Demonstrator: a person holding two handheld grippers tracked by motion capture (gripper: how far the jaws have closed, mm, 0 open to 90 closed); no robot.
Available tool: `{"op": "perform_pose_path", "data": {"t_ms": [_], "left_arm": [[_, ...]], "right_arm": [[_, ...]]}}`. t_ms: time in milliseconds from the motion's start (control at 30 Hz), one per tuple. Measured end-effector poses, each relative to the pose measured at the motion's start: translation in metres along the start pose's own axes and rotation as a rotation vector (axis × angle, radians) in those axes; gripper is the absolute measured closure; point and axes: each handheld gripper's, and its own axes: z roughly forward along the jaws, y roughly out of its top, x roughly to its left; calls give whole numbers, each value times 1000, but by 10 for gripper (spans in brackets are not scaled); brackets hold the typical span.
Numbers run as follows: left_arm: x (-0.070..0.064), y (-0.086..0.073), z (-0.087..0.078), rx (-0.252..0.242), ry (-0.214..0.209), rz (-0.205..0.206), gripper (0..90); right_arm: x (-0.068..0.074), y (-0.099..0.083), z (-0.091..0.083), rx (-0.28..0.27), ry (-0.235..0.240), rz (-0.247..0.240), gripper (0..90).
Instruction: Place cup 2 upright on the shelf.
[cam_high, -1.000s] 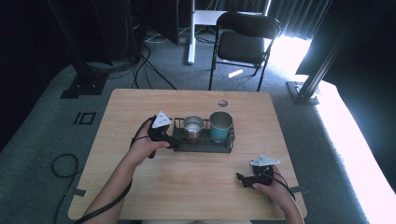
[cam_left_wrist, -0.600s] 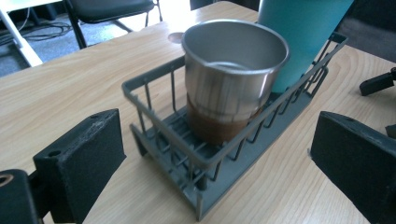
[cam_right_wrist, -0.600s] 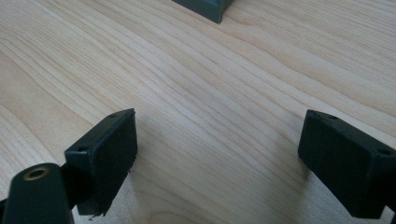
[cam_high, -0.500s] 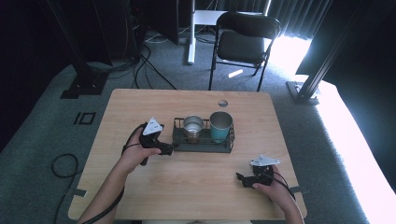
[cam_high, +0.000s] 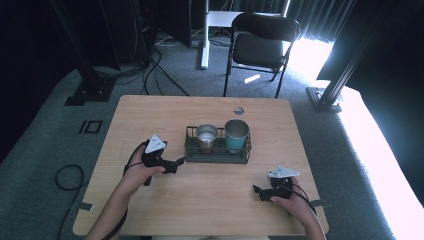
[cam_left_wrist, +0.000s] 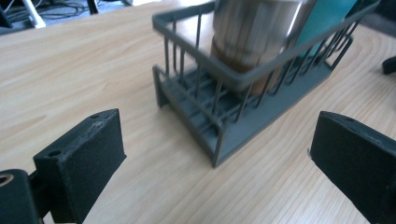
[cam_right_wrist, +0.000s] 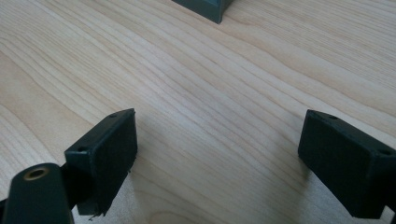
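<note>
Currently, step: left gripper (cam_high: 178, 161) sits just beside the wire rack (cam_high: 217, 156), jaws spread, gripping nothing.
Rack: mid-table, holding a steel cup (cam_high: 206, 134) and a teal cup (cam_high: 236, 134).
Right gripper (cam_high: 257, 190): jaws spread over bare table (cam_high: 150, 112), well apart.
Next: probably a grip on the rack's near end.

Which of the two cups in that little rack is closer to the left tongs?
The silver metal cup, in the rack's left half. The teal cup stands beyond it, farther from the left tongs.
</note>
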Motion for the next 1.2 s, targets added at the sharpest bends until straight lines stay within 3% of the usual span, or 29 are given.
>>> {"op": "perform_pose_path", "data": {"t_ms": [433,1000,1200], "left_arm": [[12,-35,-13,32,62,-64,36],[24,-68,-35,82,155,-96,36],[28,-77,-39,113,169,-106,36]], "right_arm": [[0,0,0,-1,0,2,114],[0,0,0,-1,0,1,114],[0,0,0,-1,0,1,114]]}}
